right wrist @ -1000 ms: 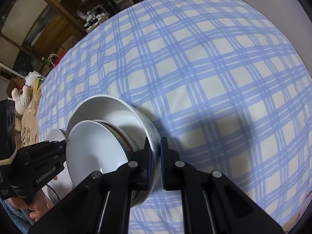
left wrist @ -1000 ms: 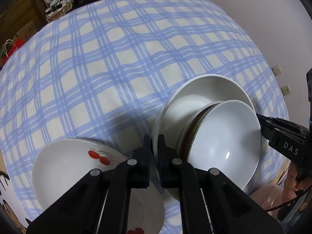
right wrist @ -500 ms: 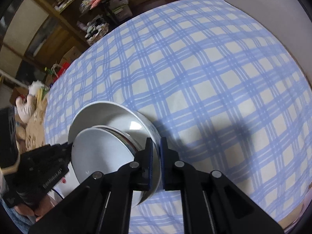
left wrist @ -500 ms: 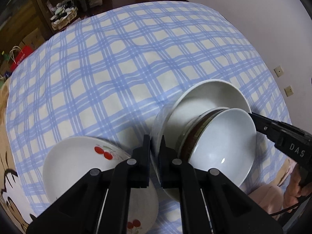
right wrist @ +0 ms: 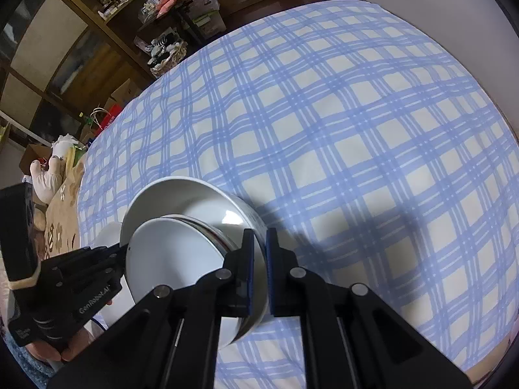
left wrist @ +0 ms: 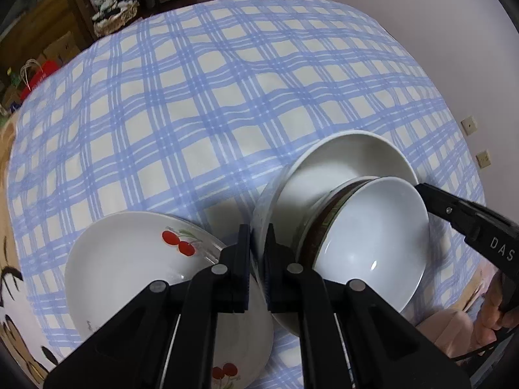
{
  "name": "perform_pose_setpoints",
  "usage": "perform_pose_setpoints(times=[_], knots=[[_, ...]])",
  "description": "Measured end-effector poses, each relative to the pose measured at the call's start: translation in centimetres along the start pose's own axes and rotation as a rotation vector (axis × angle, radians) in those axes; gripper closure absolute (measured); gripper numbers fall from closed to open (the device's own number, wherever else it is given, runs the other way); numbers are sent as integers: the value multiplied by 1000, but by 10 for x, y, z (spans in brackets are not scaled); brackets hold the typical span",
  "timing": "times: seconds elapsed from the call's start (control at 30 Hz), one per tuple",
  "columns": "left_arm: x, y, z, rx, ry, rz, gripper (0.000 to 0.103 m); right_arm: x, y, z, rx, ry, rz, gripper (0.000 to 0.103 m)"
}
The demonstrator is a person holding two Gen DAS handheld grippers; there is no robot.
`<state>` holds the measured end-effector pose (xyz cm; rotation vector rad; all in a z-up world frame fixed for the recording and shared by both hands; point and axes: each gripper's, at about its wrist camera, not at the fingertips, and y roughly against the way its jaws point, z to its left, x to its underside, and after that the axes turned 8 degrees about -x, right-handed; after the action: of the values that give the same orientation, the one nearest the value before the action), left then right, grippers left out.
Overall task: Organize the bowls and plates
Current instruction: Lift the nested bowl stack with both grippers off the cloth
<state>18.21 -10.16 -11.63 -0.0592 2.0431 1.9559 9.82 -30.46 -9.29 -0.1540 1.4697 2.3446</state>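
Observation:
A large white bowl (left wrist: 340, 162) holds a smaller white bowl (left wrist: 373, 227) with a brown band, tilted inside it. Both are held above the blue checked tablecloth (left wrist: 211, 97). My left gripper (left wrist: 258, 259) is shut on the large bowl's near rim. My right gripper (right wrist: 258, 265) is shut on the opposite rim of the same large bowl (right wrist: 181, 194); the smaller bowl (right wrist: 172, 253) leans toward the left gripper there. A white plate with red cherries (left wrist: 129, 265) lies on the cloth at lower left, beside the left gripper.
Dark wooden shelves with clutter (right wrist: 107, 26) stand beyond the table's far edge. A woven basket (left wrist: 110, 16) sits on the floor there. A pale wall (left wrist: 438, 32) runs along the right side. A soft toy (right wrist: 48, 175) lies at left.
Both grippers have lifted the stacked bowls higher above the cloth. More of the table and room shows. The cherry plate stays on the cloth.

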Motion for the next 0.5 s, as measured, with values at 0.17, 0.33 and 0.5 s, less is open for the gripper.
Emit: perform_pose_setpoints(times=[0.17,0.33,0.5], knots=[[0,-6,-4,-28,-30,-13,96,-6,-6,-1,3,17,27,95],[-4,-8,0,-9,-28,-16,96,-15,-15,-2,-11,39,98,93],[-8,-12,0,-13,-40,0,93,-14,-29,-2,27,62,149,92]])
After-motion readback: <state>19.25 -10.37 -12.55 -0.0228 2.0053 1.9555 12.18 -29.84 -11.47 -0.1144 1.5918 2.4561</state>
